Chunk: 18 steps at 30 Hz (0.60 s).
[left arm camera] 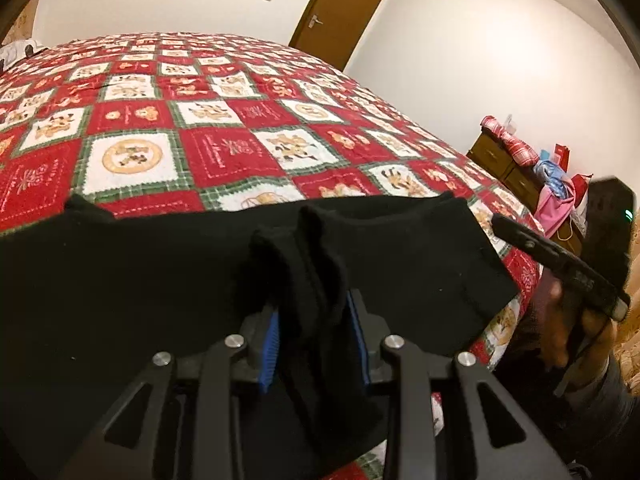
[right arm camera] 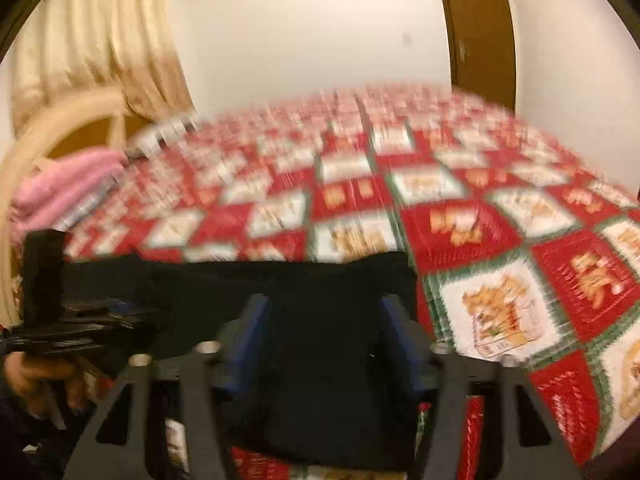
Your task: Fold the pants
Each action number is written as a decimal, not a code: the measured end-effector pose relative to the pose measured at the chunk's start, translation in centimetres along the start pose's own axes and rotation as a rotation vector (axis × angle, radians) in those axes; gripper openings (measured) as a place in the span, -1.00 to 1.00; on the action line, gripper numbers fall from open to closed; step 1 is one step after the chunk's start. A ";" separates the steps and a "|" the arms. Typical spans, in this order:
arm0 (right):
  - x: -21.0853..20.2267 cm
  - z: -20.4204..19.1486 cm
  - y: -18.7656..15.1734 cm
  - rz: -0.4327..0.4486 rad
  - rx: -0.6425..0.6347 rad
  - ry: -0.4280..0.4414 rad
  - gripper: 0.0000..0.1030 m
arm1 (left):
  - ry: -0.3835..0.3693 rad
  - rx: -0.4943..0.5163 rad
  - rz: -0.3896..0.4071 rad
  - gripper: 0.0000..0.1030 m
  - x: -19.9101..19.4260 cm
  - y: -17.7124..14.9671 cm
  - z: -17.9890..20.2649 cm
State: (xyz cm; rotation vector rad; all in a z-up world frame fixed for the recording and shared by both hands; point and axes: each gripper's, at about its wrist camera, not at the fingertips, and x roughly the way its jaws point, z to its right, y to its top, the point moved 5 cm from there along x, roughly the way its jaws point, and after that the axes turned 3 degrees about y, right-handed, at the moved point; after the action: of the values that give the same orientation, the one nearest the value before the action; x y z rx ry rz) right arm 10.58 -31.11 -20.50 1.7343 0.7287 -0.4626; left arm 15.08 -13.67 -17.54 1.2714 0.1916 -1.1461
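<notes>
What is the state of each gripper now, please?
Left gripper: shut on a bunched fold of the black pants.
Right gripper: open, fingers apart above the pants, gripping nothing.

quilt (left arm camera: 224, 148) script (too small), no legible txt

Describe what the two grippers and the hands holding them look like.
Both are matte black frames of angled linkage bars joined by round silver pins. The left gripper has ribbed bright-blue pads on the inner faces of its fingers; the right gripper has darker blue pads, blurred. The right hand is bare, above a dark sleeve. No cables show.
</notes>
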 end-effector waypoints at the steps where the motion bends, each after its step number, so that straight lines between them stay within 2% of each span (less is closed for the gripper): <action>1: 1.3 0.7 -0.3 -0.042 0.029 -0.007 0.29 | 0.002 0.002 0.000 -0.34 0.0 0.0 -0.1; 2: 1.8 1.2 -0.4 -0.033 0.061 -0.002 0.29 | 0.006 0.006 0.000 -0.31 -0.1 0.0 0.0; 4: 1.0 0.7 -0.1 -0.011 0.036 0.000 0.29 | 0.017 0.009 0.004 -0.16 -0.6 0.0 0.0; 6: -0.3 -0.1 0.2 0.038 0.003 0.000 0.29 | 0.047 0.008 0.049 0.30 -2.4 0.3 -0.8; 8: -0.9 -0.6 0.1 0.055 0.001 -0.001 0.29 | 0.065 0.001 0.095 0.47 -4.2 0.4 -1.9; 10: -1.2 -1.7 -0.1 0.069 -0.035 -0.009 0.29 | 0.111 0.020 0.127 0.47 -6.5 0.1 -3.6; 12: -1.6 -3.7 -0.3 0.085 -0.098 -0.004 0.29 | 0.197 0.033 0.151 0.47 -9.1 -0.5 -6.4; 14: -1.9 -6.1 -0.6 0.098 -0.148 0.026 0.29 | 0.275 0.026 0.157 0.47 -11.2 -1.2 -9.3; 18: -1.6 -12.6 -2.2 0.077 -0.299 0.149 0.29 | 0.428 -0.044 0.159 0.47 -15.2 -2.9 -16.0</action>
State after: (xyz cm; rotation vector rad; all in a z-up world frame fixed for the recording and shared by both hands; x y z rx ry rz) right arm 7.11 -19.06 -17.51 1.5182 0.7909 -0.1626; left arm 12.96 8.35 -14.86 1.4540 0.4221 -0.7212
